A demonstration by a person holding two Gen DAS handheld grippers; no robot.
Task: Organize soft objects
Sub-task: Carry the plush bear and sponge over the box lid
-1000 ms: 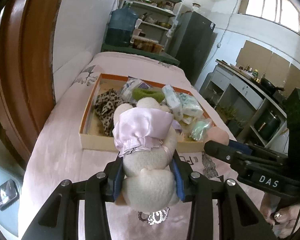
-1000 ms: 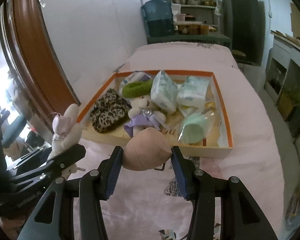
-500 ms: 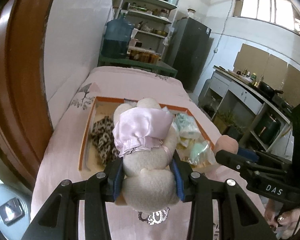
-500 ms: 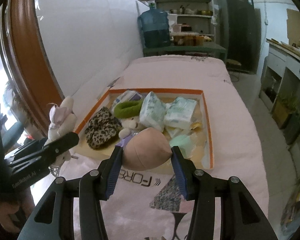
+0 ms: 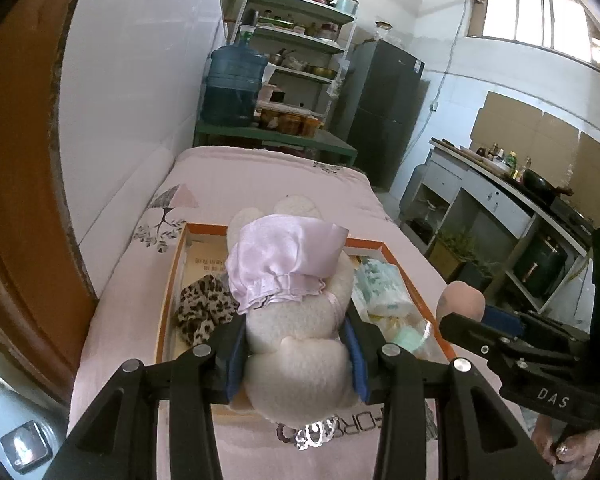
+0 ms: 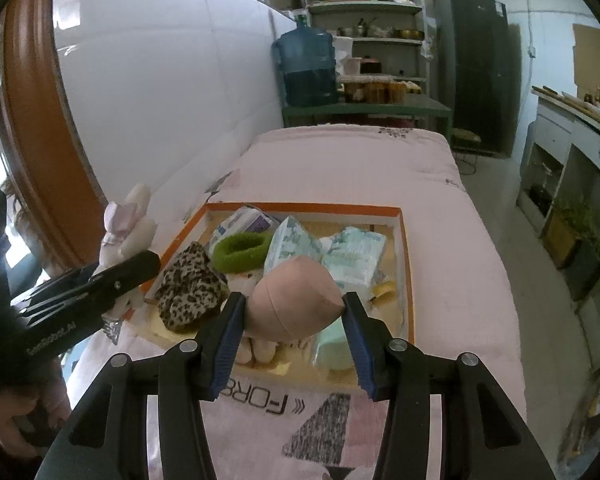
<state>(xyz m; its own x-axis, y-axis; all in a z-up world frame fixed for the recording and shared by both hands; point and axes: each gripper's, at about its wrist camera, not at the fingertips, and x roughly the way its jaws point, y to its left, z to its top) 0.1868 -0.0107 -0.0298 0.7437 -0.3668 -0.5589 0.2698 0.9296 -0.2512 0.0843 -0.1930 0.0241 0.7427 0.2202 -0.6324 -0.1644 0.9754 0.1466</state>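
The left wrist view looks forward along its own fingers (image 5: 236,344), from just above the near end of the pink bed (image 5: 260,184), facing down its length toward the shelves (image 5: 300,32) at the far wall. A plush toy (image 5: 296,320) sits very close to the lens and hides much of the tray (image 5: 168,280). The right wrist view looks the same way from a little to the right, over its fingers (image 6: 228,332), with the tray (image 6: 406,264) near and more openly seen. Both views share the tray, bed, water jug (image 5: 234,84) and shelves, and each catches the other gripper at its edge.
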